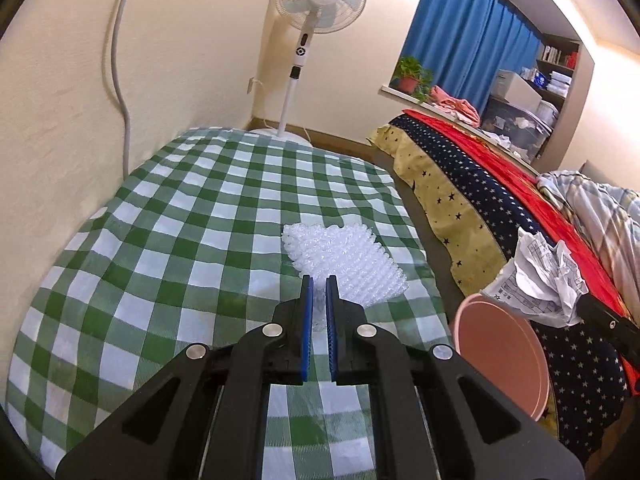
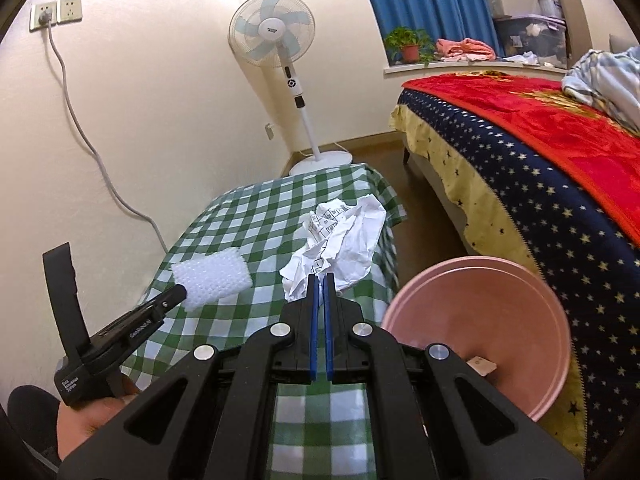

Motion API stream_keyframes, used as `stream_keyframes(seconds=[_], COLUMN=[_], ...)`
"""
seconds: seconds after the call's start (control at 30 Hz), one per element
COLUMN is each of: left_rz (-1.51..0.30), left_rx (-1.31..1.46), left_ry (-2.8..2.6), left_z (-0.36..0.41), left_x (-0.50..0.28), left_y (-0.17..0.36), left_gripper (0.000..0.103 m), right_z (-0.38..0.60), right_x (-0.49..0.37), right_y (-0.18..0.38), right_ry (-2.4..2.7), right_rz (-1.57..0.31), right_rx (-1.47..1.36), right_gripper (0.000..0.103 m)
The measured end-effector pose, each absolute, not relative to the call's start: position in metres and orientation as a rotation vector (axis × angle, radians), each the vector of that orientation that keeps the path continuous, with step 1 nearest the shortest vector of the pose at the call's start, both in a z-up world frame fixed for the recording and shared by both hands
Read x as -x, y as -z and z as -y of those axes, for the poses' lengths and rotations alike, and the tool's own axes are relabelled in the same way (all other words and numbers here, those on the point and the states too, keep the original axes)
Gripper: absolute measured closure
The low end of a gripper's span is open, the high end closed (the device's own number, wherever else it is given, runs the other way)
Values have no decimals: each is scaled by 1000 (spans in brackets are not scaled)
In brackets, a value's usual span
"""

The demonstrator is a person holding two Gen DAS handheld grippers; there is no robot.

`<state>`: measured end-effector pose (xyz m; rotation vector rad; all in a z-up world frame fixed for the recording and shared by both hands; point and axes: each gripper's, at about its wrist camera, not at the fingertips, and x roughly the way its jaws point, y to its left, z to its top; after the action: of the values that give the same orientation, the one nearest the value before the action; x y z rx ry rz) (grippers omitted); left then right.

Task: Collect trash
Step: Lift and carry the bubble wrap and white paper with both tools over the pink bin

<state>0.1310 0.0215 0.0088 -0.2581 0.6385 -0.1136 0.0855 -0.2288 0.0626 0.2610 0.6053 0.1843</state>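
Both grippers loaded — left gripper [image 1: 319,280] bubble wrap [image 1: 348,264], right gripper [image 2: 320,278] crumpled paper [image 2: 340,236].

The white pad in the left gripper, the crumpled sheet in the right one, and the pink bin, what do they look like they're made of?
White pad: clear-white bubble wrap, glossy rows of air pockets. Crumpled sheet: matte white paper, sharp creases and printed lines. Pink bin: probably plastic, a smooth, evenly coloured wall with a thin moulded rim.

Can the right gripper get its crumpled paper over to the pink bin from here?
Probably yes. The right gripper is shut on the crumpled paper, and the pink bin stands open just to its right with nothing between.
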Motion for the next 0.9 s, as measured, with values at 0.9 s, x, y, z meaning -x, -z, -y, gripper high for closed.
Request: stream_keyframes(seconds=[0.9], left_rz=[-583], left_rx=[214], left_ry=[204], left_z=[22], left_x=[-106], left_y=[-16], left_gripper=[97], right_z=[288], right_x=[-51], right_y=[-64], right_ry=[-45], right_rz=[-564], right_rx=[-289], right_gripper=[100])
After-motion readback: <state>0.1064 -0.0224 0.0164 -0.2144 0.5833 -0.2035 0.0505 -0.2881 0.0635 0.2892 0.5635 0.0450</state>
